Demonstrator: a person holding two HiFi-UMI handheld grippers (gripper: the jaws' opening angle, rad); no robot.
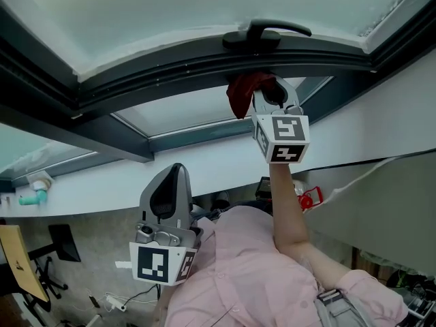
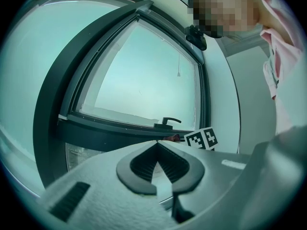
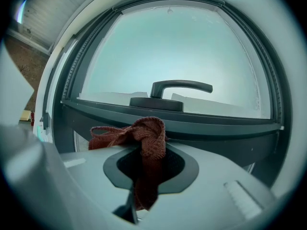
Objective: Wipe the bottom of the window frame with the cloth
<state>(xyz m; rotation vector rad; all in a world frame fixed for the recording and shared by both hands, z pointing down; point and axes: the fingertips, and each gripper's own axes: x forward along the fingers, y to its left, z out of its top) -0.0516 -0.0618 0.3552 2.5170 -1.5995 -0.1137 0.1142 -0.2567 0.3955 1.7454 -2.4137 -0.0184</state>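
The right hand-held gripper (image 1: pixel 267 92) clamped the red cloth (image 1: pixel 240 94) by the window frame (image 1: pixel 170 70); the left hand-held gripper (image 1: pixel 174 174) was closed, empty

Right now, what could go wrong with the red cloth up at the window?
The cloth is pinched in the right gripper by one bunched part, so it might slip out while rubbing the frame. The handle sits just above, so the gripper could bump it.

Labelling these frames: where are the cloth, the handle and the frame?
cloth (image 3: pixel 147 137): right gripper view, its knotted bunch.
handle (image 3: pixel 184 86): right gripper view, the lever.
frame (image 3: pixel 220 123): right gripper view, bottom rail.
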